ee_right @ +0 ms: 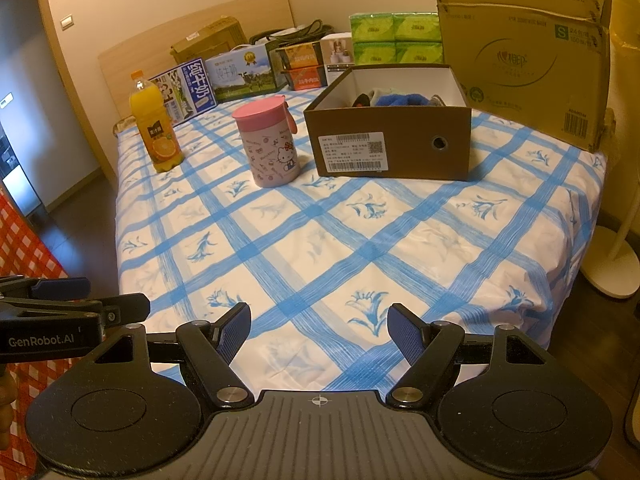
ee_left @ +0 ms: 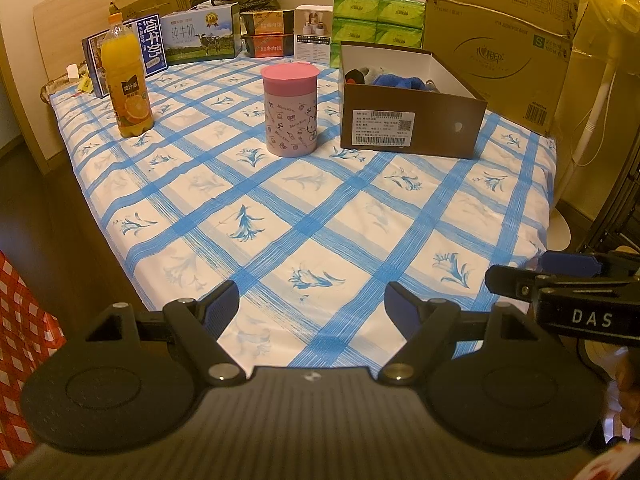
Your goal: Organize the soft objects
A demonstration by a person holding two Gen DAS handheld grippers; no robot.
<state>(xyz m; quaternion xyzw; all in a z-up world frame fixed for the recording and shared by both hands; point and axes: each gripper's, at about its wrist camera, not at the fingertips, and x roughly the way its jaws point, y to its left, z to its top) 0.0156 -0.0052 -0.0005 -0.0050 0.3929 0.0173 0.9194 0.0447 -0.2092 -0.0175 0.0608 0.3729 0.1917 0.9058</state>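
- Both sets of fingers spread wide, nothing between them: the left gripper and the right gripper hang side by side over the near edge of the bed.
- Blue pads face each other across bare checked sheet.
- Soft things, a blue plush bundle with something grey and black beside it, sit inside the open brown shoe box at the far right.
- Left of the box stands a pink-lidded cup, upright, near but apart from it.
- Further left, an orange juice bottle, upright.
- Cartons and green tissue packs line the headboard end.
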